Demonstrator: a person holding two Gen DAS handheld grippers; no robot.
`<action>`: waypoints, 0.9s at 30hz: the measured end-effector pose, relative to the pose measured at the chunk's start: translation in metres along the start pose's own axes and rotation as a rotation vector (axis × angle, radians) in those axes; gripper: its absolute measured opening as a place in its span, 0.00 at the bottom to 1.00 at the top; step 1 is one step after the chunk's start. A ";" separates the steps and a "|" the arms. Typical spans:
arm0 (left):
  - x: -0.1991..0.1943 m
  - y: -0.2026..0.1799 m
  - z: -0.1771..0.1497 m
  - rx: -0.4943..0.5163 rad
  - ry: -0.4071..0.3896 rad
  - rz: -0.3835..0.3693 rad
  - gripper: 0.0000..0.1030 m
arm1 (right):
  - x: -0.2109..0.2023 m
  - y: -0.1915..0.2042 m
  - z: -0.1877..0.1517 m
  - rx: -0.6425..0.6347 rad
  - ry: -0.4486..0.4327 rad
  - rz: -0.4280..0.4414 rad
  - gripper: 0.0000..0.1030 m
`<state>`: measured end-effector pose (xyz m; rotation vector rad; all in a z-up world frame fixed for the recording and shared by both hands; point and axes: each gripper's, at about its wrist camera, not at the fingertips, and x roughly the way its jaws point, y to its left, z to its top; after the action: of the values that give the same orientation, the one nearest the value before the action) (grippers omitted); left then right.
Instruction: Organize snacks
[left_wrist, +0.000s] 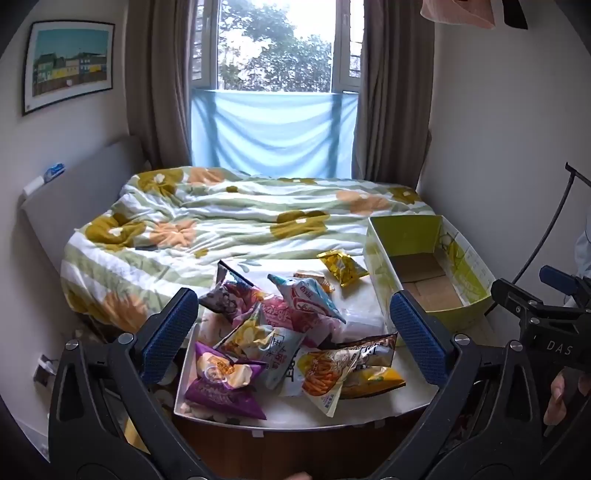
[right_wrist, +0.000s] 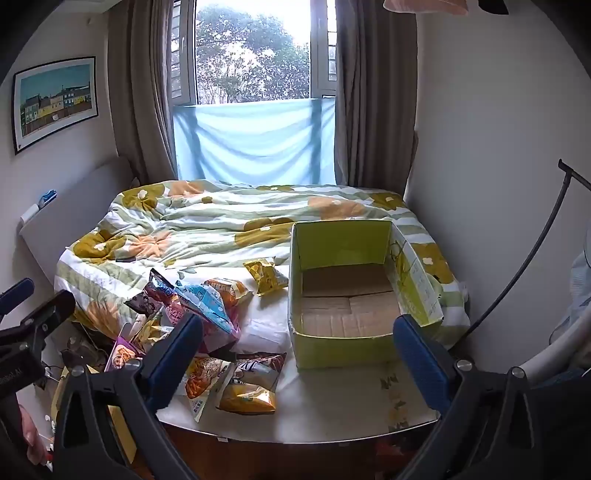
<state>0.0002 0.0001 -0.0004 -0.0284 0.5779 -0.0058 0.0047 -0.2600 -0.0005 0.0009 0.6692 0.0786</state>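
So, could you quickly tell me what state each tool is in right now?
Left tool: open, holding nothing.
Right tool: open, holding nothing.

my pads (left_wrist: 170, 332): blue | box (right_wrist: 343, 240): lime green, brown floor | quilt (left_wrist: 221, 221): green-white stripes, mustard and orange flowers | bag (left_wrist: 221, 384): purple

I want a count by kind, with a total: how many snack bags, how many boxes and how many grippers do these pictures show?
Snack bags: at least 10; they overlap in the pile, so more may be hidden
Cardboard box: 1, nothing in it
Grippers: 2, the left gripper and the right gripper, both open
Total: at least 13
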 end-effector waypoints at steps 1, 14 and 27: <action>0.001 0.000 0.000 0.004 0.006 0.004 0.99 | 0.000 0.001 0.001 0.003 0.002 0.001 1.00; -0.001 -0.007 0.002 0.022 -0.001 0.023 1.00 | 0.002 0.002 0.005 -0.012 0.006 -0.004 1.00; 0.005 -0.003 0.004 0.014 0.014 0.041 1.00 | 0.006 0.004 0.003 -0.006 0.012 -0.013 1.00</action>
<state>0.0064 -0.0033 0.0000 -0.0027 0.5924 0.0297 0.0111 -0.2559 -0.0014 -0.0100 0.6811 0.0687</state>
